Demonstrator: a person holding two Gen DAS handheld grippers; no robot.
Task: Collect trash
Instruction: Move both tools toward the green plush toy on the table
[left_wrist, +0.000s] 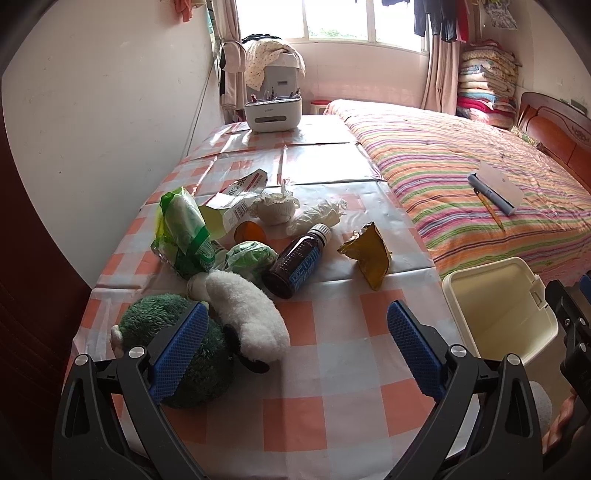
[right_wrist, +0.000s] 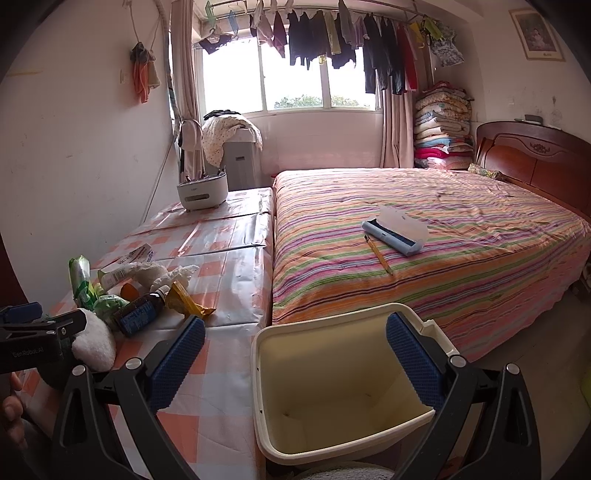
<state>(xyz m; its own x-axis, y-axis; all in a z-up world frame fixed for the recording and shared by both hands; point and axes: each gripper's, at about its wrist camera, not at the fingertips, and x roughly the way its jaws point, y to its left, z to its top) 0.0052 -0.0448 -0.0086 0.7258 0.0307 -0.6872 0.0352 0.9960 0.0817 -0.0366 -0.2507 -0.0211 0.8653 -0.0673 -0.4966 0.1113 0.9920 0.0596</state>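
Trash (left_wrist: 365, 254) is left on the worktop (left_wrist: 314, 369); both tools (left_wrist: 295, 350) (right_wrist: 295, 354) are held wide open and empty, the bin (right_wrist: 332, 369) placed beside for drops.

Our right gripper (right_wrist: 295, 356) hangs wide apart over the cream bin (right_wrist: 332, 391), apparently empty, just beside the surface's (right_wrist: 221, 387) right edge.

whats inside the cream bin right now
The bin looks empty: bare cream walls and floor with a few small dark specks. The near corner is hidden behind its rim and the right gripper.
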